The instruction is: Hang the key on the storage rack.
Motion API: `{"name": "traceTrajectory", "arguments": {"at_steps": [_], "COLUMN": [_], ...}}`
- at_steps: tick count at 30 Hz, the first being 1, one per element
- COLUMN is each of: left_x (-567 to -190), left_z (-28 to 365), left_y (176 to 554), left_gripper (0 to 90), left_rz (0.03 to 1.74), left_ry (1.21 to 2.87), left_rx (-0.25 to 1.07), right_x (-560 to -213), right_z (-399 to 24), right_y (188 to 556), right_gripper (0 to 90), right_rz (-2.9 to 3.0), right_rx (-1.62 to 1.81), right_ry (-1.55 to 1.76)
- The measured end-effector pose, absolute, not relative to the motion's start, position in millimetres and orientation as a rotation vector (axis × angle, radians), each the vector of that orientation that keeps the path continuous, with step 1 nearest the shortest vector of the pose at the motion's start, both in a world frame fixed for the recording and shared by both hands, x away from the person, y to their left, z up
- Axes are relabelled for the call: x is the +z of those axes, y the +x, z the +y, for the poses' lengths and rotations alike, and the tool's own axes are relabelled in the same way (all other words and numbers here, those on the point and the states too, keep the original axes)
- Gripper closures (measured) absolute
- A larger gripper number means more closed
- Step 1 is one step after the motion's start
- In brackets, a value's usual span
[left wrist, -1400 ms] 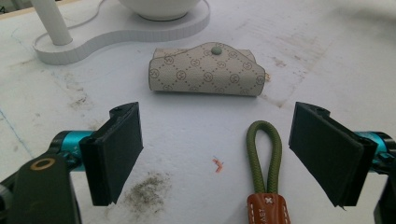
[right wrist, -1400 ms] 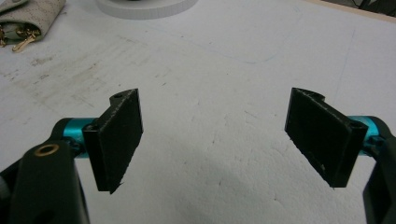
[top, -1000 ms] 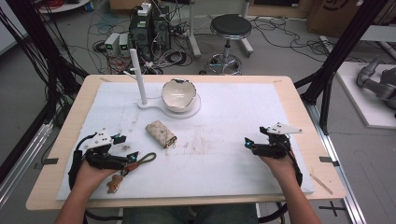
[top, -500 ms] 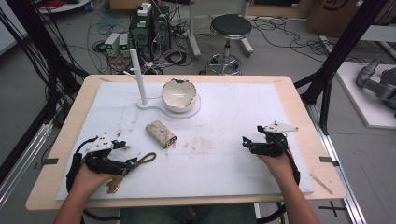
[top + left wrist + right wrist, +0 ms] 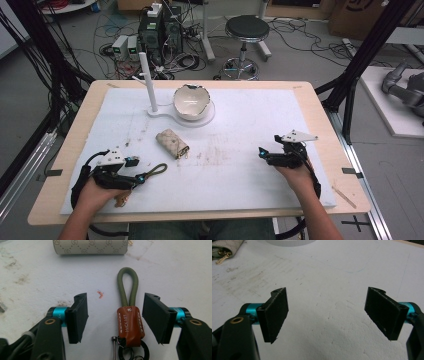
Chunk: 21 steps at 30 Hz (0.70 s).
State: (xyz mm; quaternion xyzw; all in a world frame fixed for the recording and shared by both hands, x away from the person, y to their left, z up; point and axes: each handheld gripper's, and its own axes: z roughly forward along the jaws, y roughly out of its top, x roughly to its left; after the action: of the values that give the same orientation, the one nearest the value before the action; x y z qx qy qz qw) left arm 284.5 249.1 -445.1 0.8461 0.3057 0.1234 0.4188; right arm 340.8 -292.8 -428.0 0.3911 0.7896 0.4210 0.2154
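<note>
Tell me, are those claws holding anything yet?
No. The left gripper has been closing around the keychain, its brown leather tab between the jaws but untouched. The right gripper is open over bare table.

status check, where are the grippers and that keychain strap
Left gripper closing around keychain strap, pads not yet touching. Right gripper open over bare mat. Patterned pouch beyond the loop, clear of the grasp.

Key fob (image 5: 130, 323) on mat (image 5: 240, 190), front left; pouch (image 5: 172, 143) behind it; bowl (image 5: 191, 101) farther back.

Left tool (image 5: 115, 317) half-closed, right tool (image 5: 325, 315) agape
</note>
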Motion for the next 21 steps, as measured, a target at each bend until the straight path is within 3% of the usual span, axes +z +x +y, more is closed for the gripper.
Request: {"name": "traceTrajectory", "arguments": {"at_steps": [12,21], "left_x": [-446.8,-449.4], "left_z": [242.1,239.5], "left_y": [282.5,281.5], "left_gripper": [52.0,57.5], "left_rz": [0.706,0.691], "left_ry": [2.199,2.235], "left_rx": [0.283,0.286], "right_x": [-428.8,-428.9], "right_z": [-292.9,-292.6], "right_y": [341.7,341.8], "right_gripper": [19.5,19.5], "right_rz": [2.198,2.202], "right_rx": [1.163,1.163], "right_ry": [1.082,1.08]}}
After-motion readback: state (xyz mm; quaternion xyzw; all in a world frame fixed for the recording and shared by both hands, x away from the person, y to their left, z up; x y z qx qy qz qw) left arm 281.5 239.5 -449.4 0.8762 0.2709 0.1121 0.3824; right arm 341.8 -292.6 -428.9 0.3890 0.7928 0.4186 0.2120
